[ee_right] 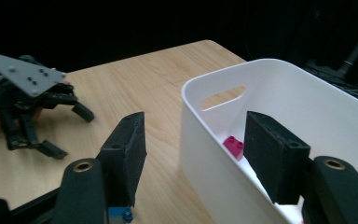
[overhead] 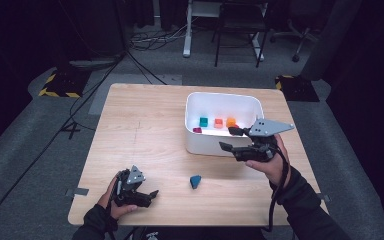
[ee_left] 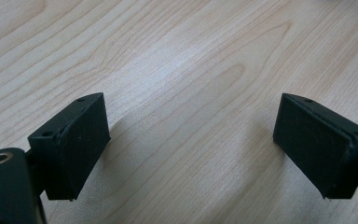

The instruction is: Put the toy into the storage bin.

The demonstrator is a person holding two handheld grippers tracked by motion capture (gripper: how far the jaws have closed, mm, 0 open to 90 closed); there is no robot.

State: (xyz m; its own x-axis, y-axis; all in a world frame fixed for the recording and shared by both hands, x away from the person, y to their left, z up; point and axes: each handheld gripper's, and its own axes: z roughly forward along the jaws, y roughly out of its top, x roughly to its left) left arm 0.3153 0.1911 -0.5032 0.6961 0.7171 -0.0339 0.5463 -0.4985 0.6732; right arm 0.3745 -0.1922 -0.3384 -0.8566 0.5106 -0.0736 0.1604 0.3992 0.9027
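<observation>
Two tools here, both gaping wide with nothing in them. Nearest the person, the left tool (overhead: 151, 195) sits low over the bare tabletop (overhead: 145, 125) at the front left. A little further in, a blue block (overhead: 195, 181) lies loose on the wood, roughly between the hands. The right tool (overhead: 231, 139) hangs at the near wall of the white bin (overhead: 202, 145). Inside are teal (overhead: 203, 121), orange (overhead: 218, 123) and magenta (ee_right: 233, 146) blocks.

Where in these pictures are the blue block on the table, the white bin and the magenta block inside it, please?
blue block (overhead: 195, 181): high view, its top face.
white bin (overhead: 206, 145): high view, its near outer wall.
magenta block (ee_right: 233, 146): right gripper view, its studded top.
</observation>
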